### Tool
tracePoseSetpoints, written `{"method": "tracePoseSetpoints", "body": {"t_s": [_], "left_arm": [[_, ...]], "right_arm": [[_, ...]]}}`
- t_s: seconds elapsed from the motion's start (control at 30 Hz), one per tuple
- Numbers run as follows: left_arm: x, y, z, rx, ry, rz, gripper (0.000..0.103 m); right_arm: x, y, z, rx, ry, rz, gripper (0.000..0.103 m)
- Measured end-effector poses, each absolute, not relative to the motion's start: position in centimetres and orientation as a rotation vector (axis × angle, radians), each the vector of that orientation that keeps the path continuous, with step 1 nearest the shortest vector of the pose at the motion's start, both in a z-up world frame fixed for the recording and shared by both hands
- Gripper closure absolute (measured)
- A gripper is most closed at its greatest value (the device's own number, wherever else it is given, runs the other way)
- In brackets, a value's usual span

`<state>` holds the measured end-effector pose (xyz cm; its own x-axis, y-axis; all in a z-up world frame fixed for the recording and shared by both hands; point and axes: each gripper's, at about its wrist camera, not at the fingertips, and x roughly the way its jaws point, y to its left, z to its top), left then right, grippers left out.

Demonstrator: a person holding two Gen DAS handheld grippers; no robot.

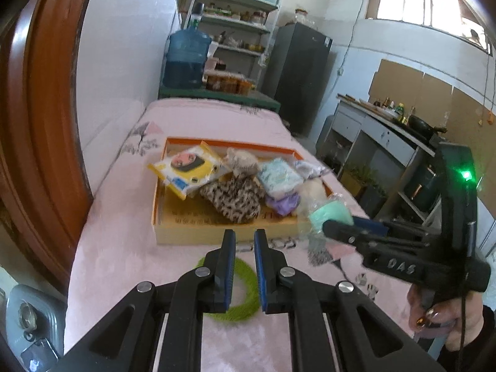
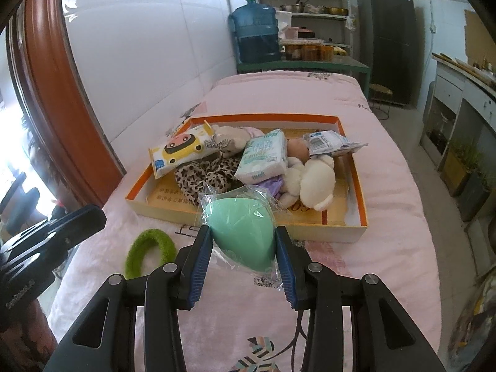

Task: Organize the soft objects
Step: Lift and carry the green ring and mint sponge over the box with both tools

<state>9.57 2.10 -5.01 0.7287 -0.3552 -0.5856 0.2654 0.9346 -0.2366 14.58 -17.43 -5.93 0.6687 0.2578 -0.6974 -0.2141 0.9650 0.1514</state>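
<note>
An orange-rimmed cardboard tray [image 2: 361, 183] [image 1: 158, 204] lies on the pink bed, holding a yellow wipes pack [image 2: 179, 150], a leopard-print cloth [image 2: 204, 176], a tissue pack [image 2: 263, 156], a white plush toy [image 2: 316, 179] and other soft items. My right gripper [image 2: 243, 235] is shut on a mint-green sponge in clear wrap [image 2: 245, 232], held above the bed at the tray's near edge; it also shows in the left wrist view [image 1: 330, 214]. My left gripper [image 1: 245, 238] is open and empty above a green fuzzy ring [image 1: 248, 291] [image 2: 148, 248] lying on the bed.
A wooden headboard [image 1: 40, 124] and white wall run along the left. A blue water jug [image 2: 255, 34], shelves and a dark fridge [image 2: 387, 37] stand beyond the bed. A counter with cookware [image 1: 403, 124] is on the right.
</note>
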Motion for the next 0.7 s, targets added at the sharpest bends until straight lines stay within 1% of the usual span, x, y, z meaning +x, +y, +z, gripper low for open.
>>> {"method": "tracePoseSetpoints", "body": {"t_s": [0.07,0.1,0.13,0.17,0.2,0.23,0.27,0.53,0.57,0.6,0.63,0.67,0.7], "left_arm": [[10.0,2.5,-6.0,-0.144,0.705,-0.357,0.090],[10.3,2.6,-6.5,-0.135,0.723,-0.358,0.088],[10.6,2.8,-6.9,-0.125,0.735,-0.356,0.084],[10.7,2.9,-7.4,-0.115,0.744,-0.349,0.066],[10.8,3.0,-7.8,-0.108,0.749,-0.346,0.045],[11.0,2.9,-8.2,-0.098,0.757,-0.348,0.038],[11.1,2.9,-8.7,-0.088,0.769,-0.350,0.036],[12.8,2.5,-11.7,-0.077,0.884,-0.297,0.037],[12.9,2.6,-12.0,-0.081,0.891,-0.294,0.043],[12.9,2.7,-12.1,-0.080,0.893,-0.281,0.053],[12.8,2.8,-12.2,-0.075,0.891,-0.262,0.059],[12.7,2.9,-12.3,-0.076,0.890,-0.257,0.072],[12.7,3.1,-12.3,-0.087,0.888,-0.264,0.088]], "right_arm": [[14.6,-17.5,-6.0,0.065,0.801,0.269,0.061],[14.5,-17.5,-6.2,0.070,0.805,0.272,0.061],[14.5,-17.5,-6.4,0.075,0.809,0.274,0.061],[14.5,-17.5,-6.5,0.078,0.812,0.277,0.061],[14.5,-17.6,-6.6,0.083,0.816,0.280,0.061],[14.5,-17.5,-6.8,0.085,0.818,0.281,0.061],[14.6,-17.4,-7.0,0.087,0.820,0.281,0.061],[14.7,-17.5,-7.5,0.095,0.828,0.280,0.060],[14.7,-17.5,-7.5,0.095,0.829,0.280,0.060],[14.7,-17.5,-7.6,0.094,0.830,0.280,0.060],[14.7,-17.5,-7.6,0.094,0.830,0.280,0.060],[14.7,-17.5,-7.6,0.095,0.831,0.280,0.060],[14.7,-17.5,-7.7,0.096,0.832,0.279,0.060]]}}
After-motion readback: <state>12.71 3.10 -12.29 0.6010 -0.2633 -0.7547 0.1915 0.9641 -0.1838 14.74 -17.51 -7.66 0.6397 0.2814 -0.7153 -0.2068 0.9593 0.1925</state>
